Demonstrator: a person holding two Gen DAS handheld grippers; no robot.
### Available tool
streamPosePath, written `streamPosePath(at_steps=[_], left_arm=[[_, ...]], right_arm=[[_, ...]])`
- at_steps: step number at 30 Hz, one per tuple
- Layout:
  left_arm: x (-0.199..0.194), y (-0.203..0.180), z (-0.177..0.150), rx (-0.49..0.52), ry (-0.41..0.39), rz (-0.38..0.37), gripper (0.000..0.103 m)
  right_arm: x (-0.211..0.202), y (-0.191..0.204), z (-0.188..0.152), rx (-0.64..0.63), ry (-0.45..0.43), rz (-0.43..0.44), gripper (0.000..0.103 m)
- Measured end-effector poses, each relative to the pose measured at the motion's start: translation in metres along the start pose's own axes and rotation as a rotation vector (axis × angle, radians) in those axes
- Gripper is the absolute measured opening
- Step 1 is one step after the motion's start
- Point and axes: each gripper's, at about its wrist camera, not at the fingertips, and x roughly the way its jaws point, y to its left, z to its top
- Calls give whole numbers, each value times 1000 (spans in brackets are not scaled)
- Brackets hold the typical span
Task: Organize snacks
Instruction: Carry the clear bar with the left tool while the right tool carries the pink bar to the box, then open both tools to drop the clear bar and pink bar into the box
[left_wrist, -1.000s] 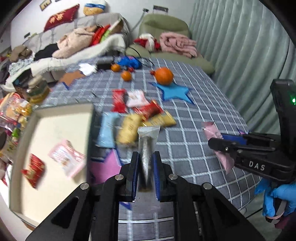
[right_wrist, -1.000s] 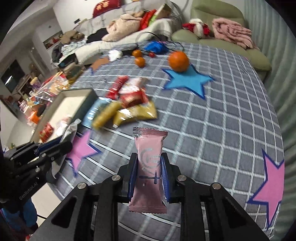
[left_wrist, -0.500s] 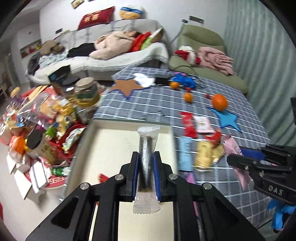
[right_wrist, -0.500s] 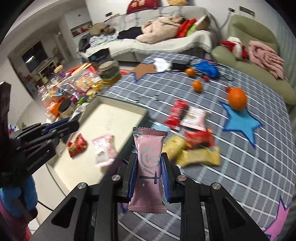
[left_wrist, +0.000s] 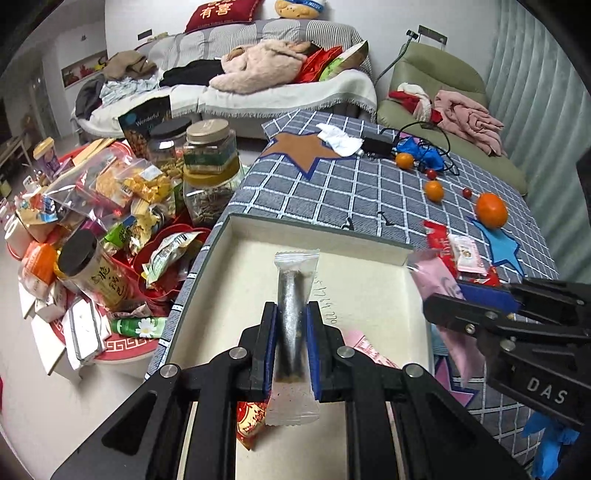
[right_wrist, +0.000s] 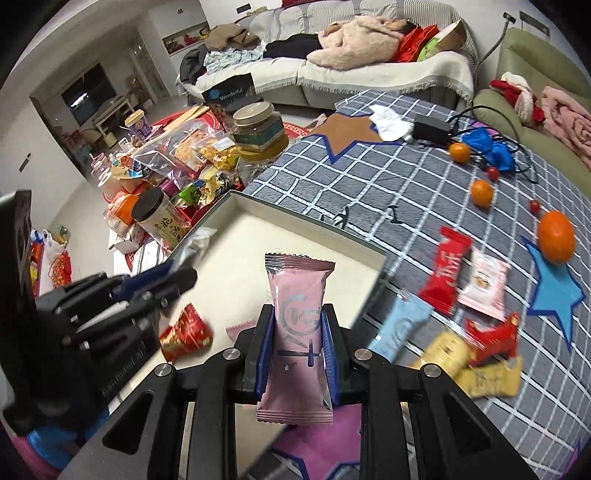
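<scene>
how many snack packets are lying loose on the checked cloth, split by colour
red packets: 2
yellow packets: 2
light blue packet: 1
white and pink packet: 1
total: 6

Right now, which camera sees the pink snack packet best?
The right wrist view: the pink snack packet stands front-on, clamped in the right gripper. The left wrist view shows only its edge, sticking out of that gripper from the side.
</scene>
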Motion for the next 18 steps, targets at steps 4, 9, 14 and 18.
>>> streamPosePath(at_steps=[4, 9, 14, 18], left_arm=[[12, 2, -1, -3, 24, 0, 17], [23, 3, -3, -4, 46, 0, 17], [29, 1, -5, -1, 58, 11, 24], [26, -1, -6, 5, 40, 38, 82]], right_arm=[[16, 3, 7, -3, 19, 5, 26], [31, 2, 9, 2, 47, 4, 26], [37, -3, 11, 19, 58, 4, 26], [38, -7, 9, 30, 73, 4, 26]])
